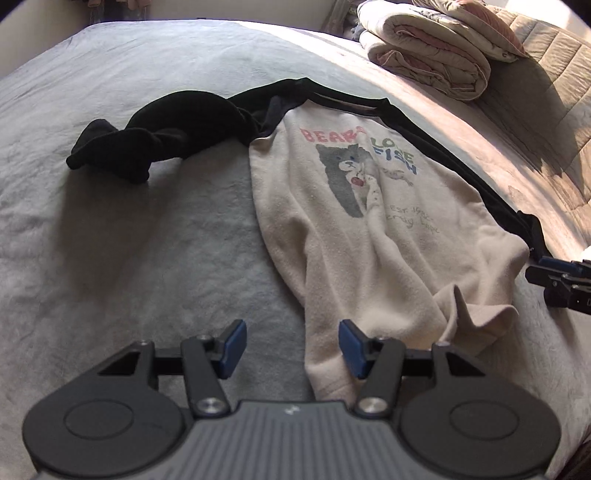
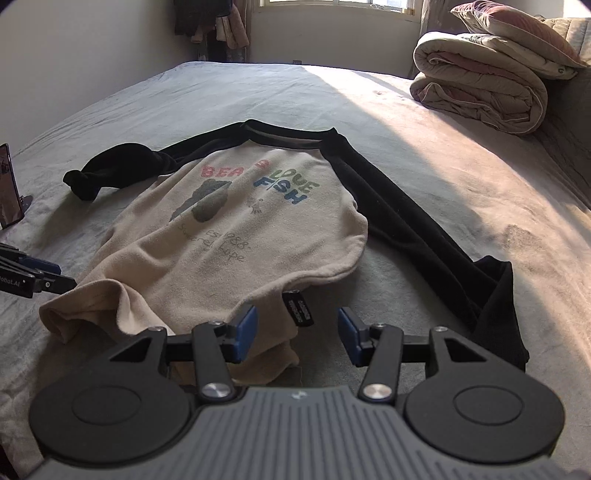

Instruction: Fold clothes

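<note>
Lying face up on the grey bed sheet [image 1: 129,240] is your workpiece, a cream raglan sweatshirt [image 1: 369,240] with black sleeves and a bear print under coloured lettering. Its neckline points away from you and its hem is nearest to you.

Your left tongs [image 1: 291,349] stand apart with nothing between the pads: the left blue pad [image 1: 233,347] is over bare sheet, the right one over the cream hem, and no fabric is pinched. Your right tongs [image 2: 297,334] are likewise parted and empty. Between their pads you see the hem corner and bare sheet, with a small black woven label [image 2: 300,308] on the hem just ahead of the gap (its print is too small to read).

The sleeve on the picture's left [image 2: 118,168] is bunched and twisted into a lump out to the side. The other sleeve [image 2: 424,236] runs straight down beside the body, with its cuff turned near your right tongs. The hem is rumpled, with one corner flipped up into a fold [image 1: 476,321].

At the head of the bed sits a rolled quilt [image 2: 480,92] with a pillow [image 2: 517,29] on top, well apart from the sweatshirt. In the right wrist view a phone [image 2: 9,184] stands upright on a stand at the picture's left edge.
</note>
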A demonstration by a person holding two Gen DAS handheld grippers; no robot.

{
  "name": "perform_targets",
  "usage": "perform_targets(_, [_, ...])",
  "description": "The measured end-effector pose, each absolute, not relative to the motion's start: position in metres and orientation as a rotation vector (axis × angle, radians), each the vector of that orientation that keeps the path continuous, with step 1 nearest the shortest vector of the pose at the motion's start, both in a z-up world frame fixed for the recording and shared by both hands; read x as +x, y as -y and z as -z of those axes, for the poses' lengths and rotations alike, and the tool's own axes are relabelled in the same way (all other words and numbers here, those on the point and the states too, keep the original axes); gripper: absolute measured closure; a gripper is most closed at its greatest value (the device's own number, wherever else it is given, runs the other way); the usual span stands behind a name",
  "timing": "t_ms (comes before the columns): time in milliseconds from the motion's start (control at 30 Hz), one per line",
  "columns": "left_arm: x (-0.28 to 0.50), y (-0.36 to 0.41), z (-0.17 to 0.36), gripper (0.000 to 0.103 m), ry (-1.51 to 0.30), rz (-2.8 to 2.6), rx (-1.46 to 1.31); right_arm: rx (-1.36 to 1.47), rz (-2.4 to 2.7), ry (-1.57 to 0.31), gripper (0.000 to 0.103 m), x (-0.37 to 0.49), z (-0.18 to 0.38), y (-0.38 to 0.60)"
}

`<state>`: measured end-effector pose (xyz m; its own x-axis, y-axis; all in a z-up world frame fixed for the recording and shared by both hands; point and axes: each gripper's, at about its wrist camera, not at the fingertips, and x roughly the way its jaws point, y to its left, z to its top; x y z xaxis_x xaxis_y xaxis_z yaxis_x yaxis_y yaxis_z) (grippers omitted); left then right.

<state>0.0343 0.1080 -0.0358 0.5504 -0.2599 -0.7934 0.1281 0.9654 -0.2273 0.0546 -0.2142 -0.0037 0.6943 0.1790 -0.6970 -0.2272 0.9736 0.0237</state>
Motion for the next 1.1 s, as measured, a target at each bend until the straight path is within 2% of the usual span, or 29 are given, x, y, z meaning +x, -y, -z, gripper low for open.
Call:
perform_targets(233, [0.016,-0.124,0.048,0.045,-0.922,0.326,-0.213,0.157,-0.240,-0.733,0.051,0.042,0.039,0.249])
perform_targets(400, [0.000,-0.132,0.052,0.043,-0.893,0.377,-0.227,0.140,-0.306,-0.767,0.051,0.051,0.049,0.233])
perform_targets(433, [-0.003,-0.132,0.051,0.043,-0.885,0.382,-0.218,0.126,-0.318,-0.769,0.055,0.051,0.051,0.229])
perform_targets(467, [-0.006,-0.130,0.051,0.041,-0.880,0.400,-0.203,0.101,-0.326,-0.768,0.070,0.049,0.054,0.224])
perform_targets(567, [-0.016,-0.125,0.051,0.035,-0.867,0.457,-0.156,0.035,-0.336,-0.763,0.090,0.045,0.056,0.211])
perform_targets(833, [-0.034,-0.097,0.059,0.036,-0.789,0.418,0.042,0.014,-0.266,-0.725,0.091,0.014,0.029,0.230])
perform_targets(1100, [-0.041,-0.088,0.055,0.039,-0.762,0.404,0.063,0.005,-0.151,-0.618,0.092,-0.014,-0.001,0.272])
